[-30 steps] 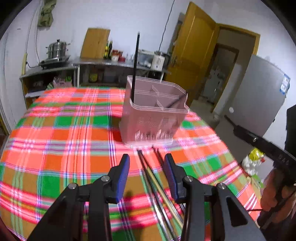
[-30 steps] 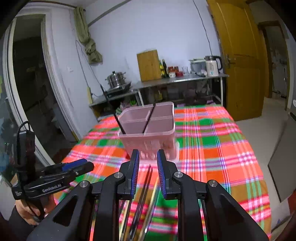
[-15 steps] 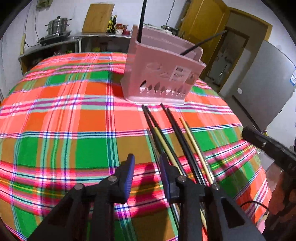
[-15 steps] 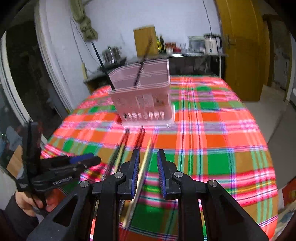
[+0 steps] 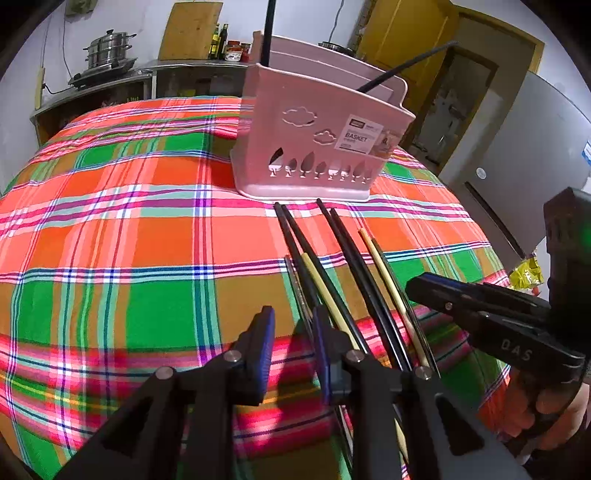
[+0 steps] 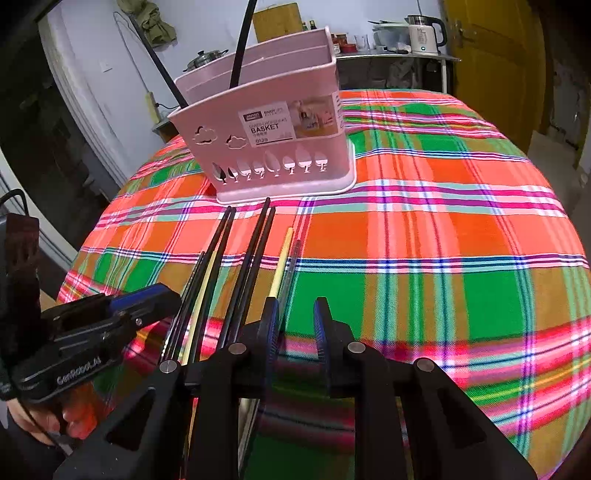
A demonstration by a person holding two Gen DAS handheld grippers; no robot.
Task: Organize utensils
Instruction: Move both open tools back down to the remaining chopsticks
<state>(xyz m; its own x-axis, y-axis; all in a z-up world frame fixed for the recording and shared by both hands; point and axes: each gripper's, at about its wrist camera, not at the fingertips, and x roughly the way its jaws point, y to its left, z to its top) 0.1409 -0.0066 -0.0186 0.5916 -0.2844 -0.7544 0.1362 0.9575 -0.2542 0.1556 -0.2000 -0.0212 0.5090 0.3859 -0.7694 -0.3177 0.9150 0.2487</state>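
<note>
Chopsticks (image 5: 334, 266) lie bunched; our left gripper (image 5: 293, 349), jaws narrowing yet empty, and right gripper (image 6: 295, 332), ajar and empty, risk pinching several together.

Plaid tablecloth (image 5: 147, 229) over the table, steel pot (image 5: 109, 46) on a side counter, wooden cutting board (image 5: 190, 29) against the wall, bottles (image 5: 218, 36) beside it, white kettle (image 6: 424, 35), yellow door (image 6: 495, 55)
</note>
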